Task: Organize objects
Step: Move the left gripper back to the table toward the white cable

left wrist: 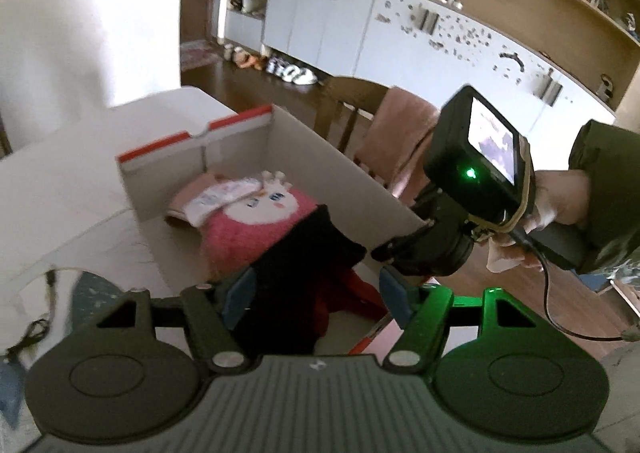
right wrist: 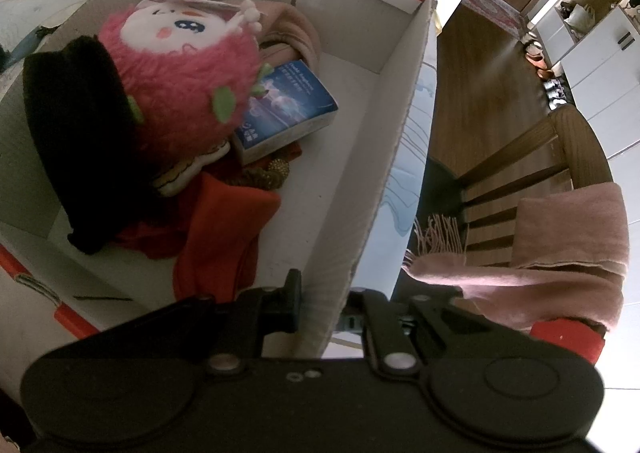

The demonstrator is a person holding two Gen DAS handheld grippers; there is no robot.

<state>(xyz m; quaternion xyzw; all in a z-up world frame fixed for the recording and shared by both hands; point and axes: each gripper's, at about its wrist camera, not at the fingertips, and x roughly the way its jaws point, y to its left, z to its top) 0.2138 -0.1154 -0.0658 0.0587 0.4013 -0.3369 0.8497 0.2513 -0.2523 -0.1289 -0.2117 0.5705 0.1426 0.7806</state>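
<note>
I found the cardboard box point(right wrist: 404, 65) to be the collection point, and I place everything else relative to it. Inside it lay a pink plush toy point(right wrist: 180, 93), a black cloth point(right wrist: 72, 141) against the toy's side, a red cloth point(right wrist: 224, 237) on the box floor nearer the right gripper, a blue packet point(right wrist: 288, 105) beside the plush, and a folded pink cloth point(right wrist: 296, 33) toward the far end wall.

My left gripper point(left wrist: 314, 291) hung just above the near end of the box with its jaws apart and nothing pressed between them; the black cloth point(left wrist: 296, 253) lay directly beyond the pads. My right gripper point(right wrist: 320, 317) was clamped on the box's long side wall, one finger inside and one outside, and appeared to be steadying it.

I judged the step in hand to be the release of the black cloth into the box. The next move called for drawing the left gripper clear and finding another loose item, with the right hold kept.

Limits on inspection: the left view was blurred. The black cloth showed no folds or edges, so I could not tell what garment it was. A brown-gold item beside the blue packet was half buried. The table outside the box was mostly cut off, so remaining items could not be counted.
</note>
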